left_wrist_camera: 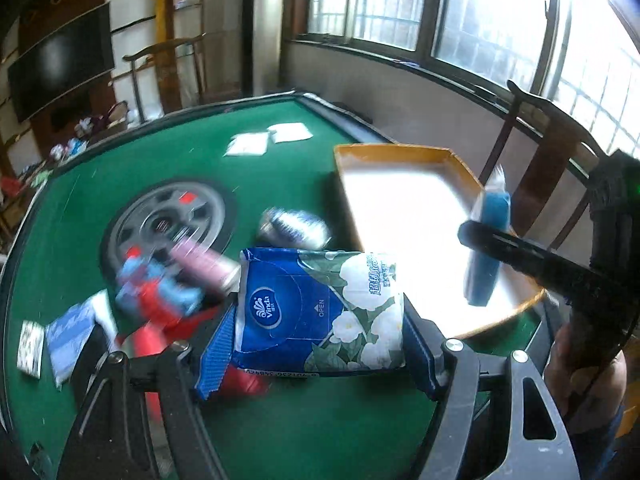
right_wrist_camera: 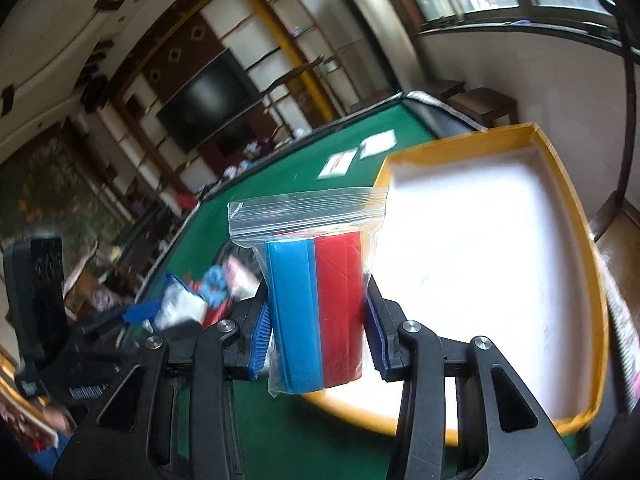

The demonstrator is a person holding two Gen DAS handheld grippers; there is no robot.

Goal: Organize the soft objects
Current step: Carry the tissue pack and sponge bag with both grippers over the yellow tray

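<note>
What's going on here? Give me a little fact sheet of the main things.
left gripper: jaws closed on the tissue pack
right gripper: jaws closed on the zip bag of blue and red pieces
tray: yellow-rimmed, white inside, nothing visible in it
table: green felt, more items lying at the left

Tissue pack (left_wrist_camera: 320,312): blue, with white flowers and green leaves. Zip bag (right_wrist_camera: 316,292): clear; contents blue and red. Tray (right_wrist_camera: 576,200): yellow rim, white floor. Table (left_wrist_camera: 280,432): green.
</note>
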